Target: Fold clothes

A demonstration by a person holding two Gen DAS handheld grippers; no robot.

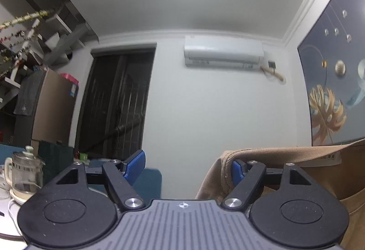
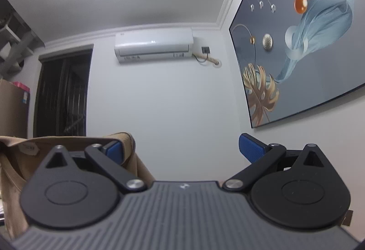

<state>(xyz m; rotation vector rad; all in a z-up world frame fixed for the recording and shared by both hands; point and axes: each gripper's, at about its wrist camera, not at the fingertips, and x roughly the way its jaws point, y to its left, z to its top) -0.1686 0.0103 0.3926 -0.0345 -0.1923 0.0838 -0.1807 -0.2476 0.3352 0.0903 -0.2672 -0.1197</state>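
Above counter, tan shirt (image 1: pixel 285 154) hangs by collar between left gripper (image 1: pixel 189 165) and right gripper (image 2: pixel 180 149); jaws apart, collar draped over inner fingers; folding apparently not begun.

Only a small part of the desk (image 1: pixel 5 213) is seen, white, at the lower left of the left wrist view, largely hidden behind the tool body. A glass kettle (image 1: pixel 26 175) with a white lid knob is set on a pale round base (image 1: pixel 19 197) that rests directly on it. A white cord (image 1: pixel 11 210) is laid on the surface just beside that base. In the right wrist view no carrying surface can be made out.
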